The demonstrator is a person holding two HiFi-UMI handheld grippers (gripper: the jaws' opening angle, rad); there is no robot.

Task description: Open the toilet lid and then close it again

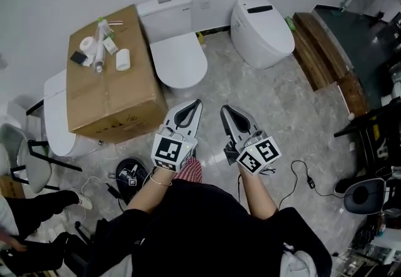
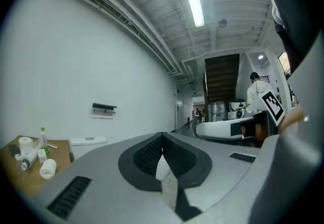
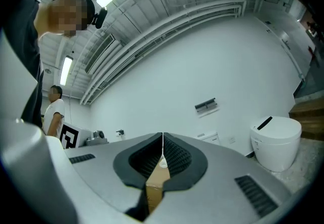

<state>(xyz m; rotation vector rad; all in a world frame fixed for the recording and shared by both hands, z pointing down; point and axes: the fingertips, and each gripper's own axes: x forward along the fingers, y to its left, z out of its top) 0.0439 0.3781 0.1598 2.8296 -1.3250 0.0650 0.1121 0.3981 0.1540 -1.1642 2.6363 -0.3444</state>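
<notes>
A white toilet with a tank [image 1: 166, 11] stands against the far wall, its oval lid [image 1: 179, 61] lying down flat. In the head view both grippers hover over the floor in front of it, apart from it. My left gripper [image 1: 197, 103] points at the bowl's front edge with its jaws shut and nothing in them. My right gripper [image 1: 224, 108] sits just to the right of it, likewise shut and empty. The left gripper view shows its tips [image 2: 162, 135] pressed together, with the tank [image 2: 89, 142] at far left. In the right gripper view the tips [image 3: 162, 136] meet as well.
A large cardboard box [image 1: 111, 84] with paper rolls and bottles on top stands left of the toilet. A rounded tankless toilet [image 1: 261, 30] stands to the right, with wooden steps [image 1: 326, 50] beyond. A chair [image 1: 25, 163], cables and a black device [image 1: 130, 177] lie near my feet.
</notes>
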